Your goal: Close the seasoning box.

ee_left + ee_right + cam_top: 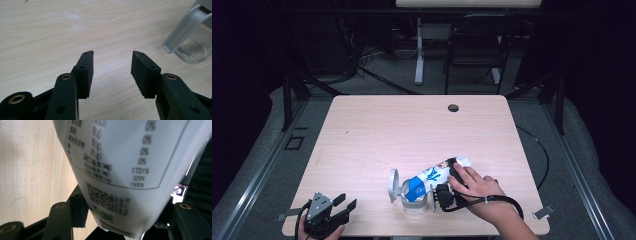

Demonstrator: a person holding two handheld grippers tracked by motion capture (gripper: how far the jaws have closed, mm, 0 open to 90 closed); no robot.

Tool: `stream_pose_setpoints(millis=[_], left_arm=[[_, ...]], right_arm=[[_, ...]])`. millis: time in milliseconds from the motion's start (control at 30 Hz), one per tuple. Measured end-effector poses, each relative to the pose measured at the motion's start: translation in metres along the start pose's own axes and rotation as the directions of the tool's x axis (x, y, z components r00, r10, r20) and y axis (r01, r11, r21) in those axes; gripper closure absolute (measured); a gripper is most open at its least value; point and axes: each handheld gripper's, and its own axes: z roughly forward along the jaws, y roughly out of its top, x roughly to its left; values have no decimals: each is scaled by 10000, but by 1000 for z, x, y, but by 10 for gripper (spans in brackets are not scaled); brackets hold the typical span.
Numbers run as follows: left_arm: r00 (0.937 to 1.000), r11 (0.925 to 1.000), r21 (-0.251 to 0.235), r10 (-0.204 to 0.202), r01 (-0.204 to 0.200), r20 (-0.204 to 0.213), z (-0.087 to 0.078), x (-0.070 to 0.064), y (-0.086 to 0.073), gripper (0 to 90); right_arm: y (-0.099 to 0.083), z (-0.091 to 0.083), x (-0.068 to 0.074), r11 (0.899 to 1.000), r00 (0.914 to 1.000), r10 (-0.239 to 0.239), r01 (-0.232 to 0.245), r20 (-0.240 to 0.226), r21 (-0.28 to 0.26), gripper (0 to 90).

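A blue and white pouch (432, 177) lies tilted, its lower end over a clear glass jar (414, 204) near the table's front edge. The jar's grey lid (393, 185) stands swung open at its left. My right gripper (438, 190) is shut on the pouch, a hand on top of it. In the right gripper view the pouch's white printed back (125, 157) sits between the jaws of my right gripper (120, 220). My left gripper (347, 201) stands open at the front left corner, apart from the jar. The left gripper (112, 62) holds nothing; the jar (192, 45) and lid (182, 30) show at upper right.
The pale wooden table (412, 130) has a cable hole (453, 108) near its far edge. Behind it stand a dark chair (474, 45) and a white table leg (418, 50). A black cable (492, 200) trails from the right gripper.
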Motion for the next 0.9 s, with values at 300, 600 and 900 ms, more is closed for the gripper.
stream_pose_setpoints(millis=[300,600,900], left_arm=[[10000,10000,-8,8,-8,-2,0,0,0,534],[10000,10000,-27,18,-18,-1,0,0,0,534],[10000,10000,-20,8,-8,-17,0,1,0,534]], right_arm=[[1,0,0,9999,9999,-133,133,81,39,434],[1,-1,-1,9993,9990,-355,352,259,141,435],[4,-2,0,9972,9962,-706,692,513,272,442]])
